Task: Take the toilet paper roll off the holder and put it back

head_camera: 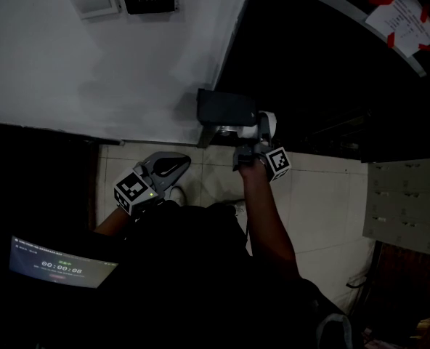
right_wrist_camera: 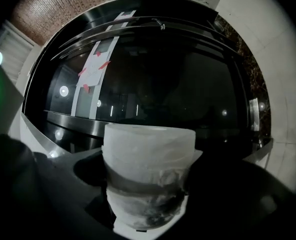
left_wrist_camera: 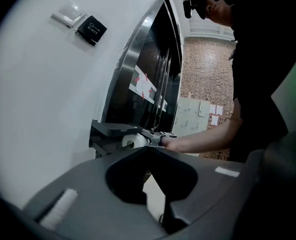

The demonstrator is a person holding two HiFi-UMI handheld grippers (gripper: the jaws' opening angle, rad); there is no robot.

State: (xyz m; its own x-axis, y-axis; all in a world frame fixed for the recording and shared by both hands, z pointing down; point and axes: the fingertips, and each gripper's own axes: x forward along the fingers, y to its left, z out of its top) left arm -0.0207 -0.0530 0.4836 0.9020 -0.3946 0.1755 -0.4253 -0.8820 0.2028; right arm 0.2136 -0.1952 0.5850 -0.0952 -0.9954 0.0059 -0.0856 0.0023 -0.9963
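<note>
Toilet paper roll (right_wrist_camera: pixel 148 176) is clamped between the right gripper's (head_camera: pixel 258 139) jaws, right at the wall holder (head_camera: pixel 224 107). Soft, light and crushable, it is best squeezed gently across its middle. The left gripper (head_camera: pixel 171 166) is closed on nothing.

Left claw (head_camera: pixel 176 165): held low and near the body, jaws together, nothing between them.
Right claw (head_camera: pixel 253 138): reached forward, jaws clamped on toilet paper roll (right_wrist_camera: pixel 147 176).
Right forearm (head_camera: pixel 264 213): extended, bare.
Left forearm (head_camera: pixel 112 222): mostly hidden.
</note>
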